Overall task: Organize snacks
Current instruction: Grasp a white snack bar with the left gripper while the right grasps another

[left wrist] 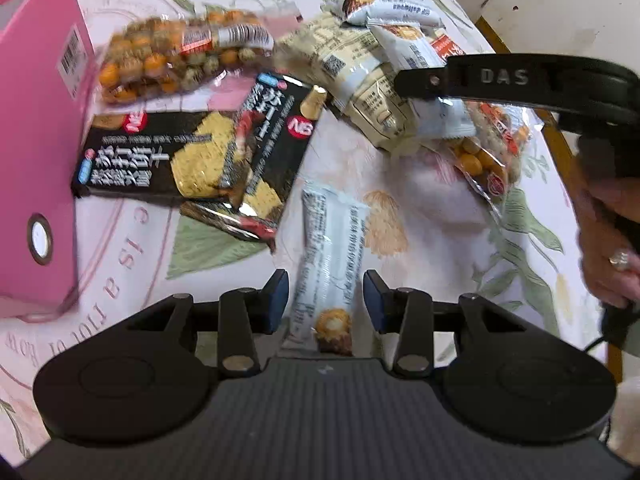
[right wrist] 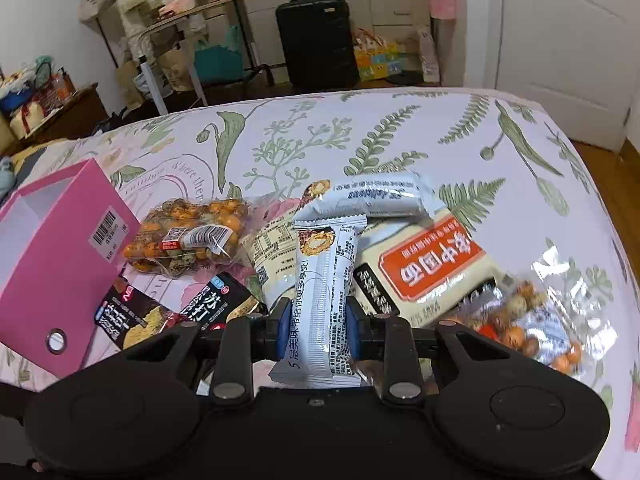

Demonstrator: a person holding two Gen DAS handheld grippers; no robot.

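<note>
Snacks lie scattered on a floral bedspread [right wrist: 400, 132]. My left gripper [left wrist: 326, 300] is open, its blue pads either side of a white snack bar [left wrist: 328, 256] lying on the cloth. My right gripper [right wrist: 316, 328] is shut on another white snack bar [right wrist: 326, 292] and also shows in the left wrist view [left wrist: 420, 84]. A pink box [right wrist: 60, 272] stands open at the left, also in the left wrist view [left wrist: 32, 120]. Black cracker packs [left wrist: 192, 156], a bag of orange nuts [right wrist: 188, 236] and a second nut bag [right wrist: 532, 332] lie around.
A cream packet with a red label [right wrist: 432, 268] and another white bar [right wrist: 380, 196] lie behind my right gripper. The bed edge drops to a wooden floor [right wrist: 624, 196] at the right. A black suitcase [right wrist: 316, 40] and shelves stand beyond the bed.
</note>
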